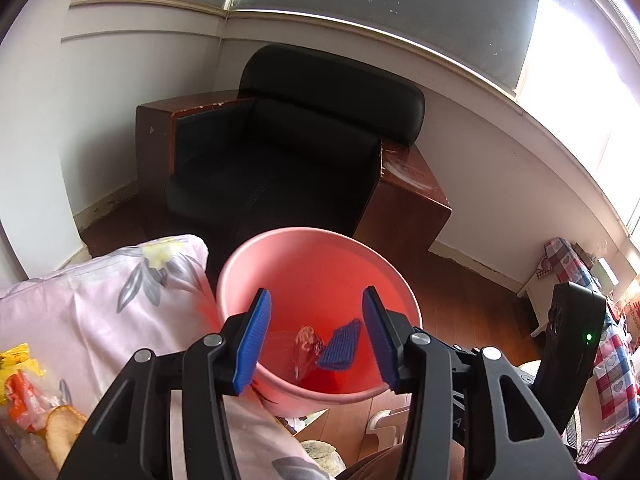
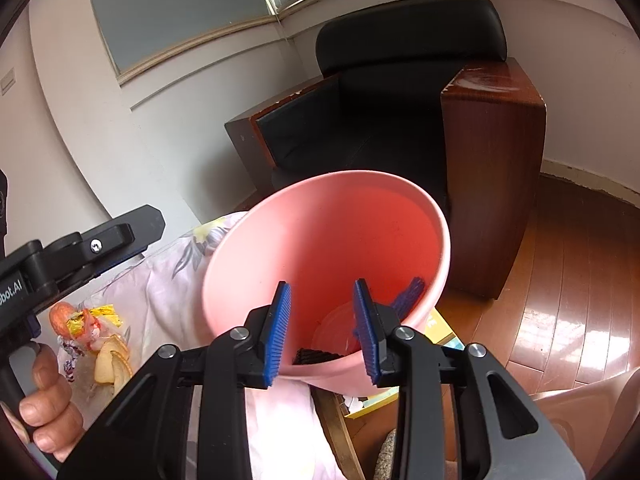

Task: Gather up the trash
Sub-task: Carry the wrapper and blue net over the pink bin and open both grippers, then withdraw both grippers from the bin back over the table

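Both grippers, left (image 1: 316, 336) and right (image 2: 322, 330), are hanging wide and empty over our pink bin (image 2: 240, 256); wrappers (image 2: 90, 322) are lying on the cloth (image 1: 100, 304), and nudging the tilted bin risks spilling it.

The bucket (image 1: 320, 276) stands at the bed's (image 1: 100, 312) three o'clock side, touching its edge. Inside it lie a wrapper (image 1: 306, 346) and, at the wrapper's three o'clock, a ribbed pad (image 1: 340, 350). At the bucket's twelve o'clock, behind it, sits an armchair (image 1: 304, 140). Food scraps (image 2: 104, 344) lie on the bed at the bucket's nine o'clock.
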`<state>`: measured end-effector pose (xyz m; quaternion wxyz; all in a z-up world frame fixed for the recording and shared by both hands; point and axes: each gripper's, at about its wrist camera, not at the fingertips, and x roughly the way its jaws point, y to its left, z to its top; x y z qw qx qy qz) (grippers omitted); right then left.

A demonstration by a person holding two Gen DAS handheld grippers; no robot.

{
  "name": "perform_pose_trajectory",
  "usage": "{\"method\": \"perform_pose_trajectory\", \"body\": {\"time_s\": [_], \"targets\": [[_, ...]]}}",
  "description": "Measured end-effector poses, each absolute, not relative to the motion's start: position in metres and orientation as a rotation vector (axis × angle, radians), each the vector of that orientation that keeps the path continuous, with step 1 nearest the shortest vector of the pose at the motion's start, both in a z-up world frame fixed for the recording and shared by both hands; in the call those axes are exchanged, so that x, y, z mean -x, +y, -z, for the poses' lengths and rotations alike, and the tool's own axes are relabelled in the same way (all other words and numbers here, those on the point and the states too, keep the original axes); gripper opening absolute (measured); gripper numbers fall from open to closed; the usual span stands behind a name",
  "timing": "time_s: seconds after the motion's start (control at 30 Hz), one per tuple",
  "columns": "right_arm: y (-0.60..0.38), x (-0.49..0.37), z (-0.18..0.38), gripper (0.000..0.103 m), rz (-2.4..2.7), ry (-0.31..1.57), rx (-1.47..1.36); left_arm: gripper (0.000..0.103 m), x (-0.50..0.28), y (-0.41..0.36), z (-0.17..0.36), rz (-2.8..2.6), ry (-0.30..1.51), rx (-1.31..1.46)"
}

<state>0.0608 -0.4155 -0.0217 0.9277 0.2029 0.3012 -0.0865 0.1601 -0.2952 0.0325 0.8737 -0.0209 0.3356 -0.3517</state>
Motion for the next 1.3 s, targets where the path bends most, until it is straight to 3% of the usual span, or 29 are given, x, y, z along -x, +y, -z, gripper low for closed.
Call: {"method": "perform_pose_trajectory", "body": {"time_s": [0.6,1.3], "targets": [[-0.342,-0.012,0.002,0.033,0.047,0.596,-0.369,0.05,-0.097,-0.18,-0.045,0.564,0.679,-0.02],[-0.292,-0.017,0.022,0.033,-0.097,0.692,-0.335,0.05,-0.069,-0.06,-0.005,0.298,0.79,0.048]]}}
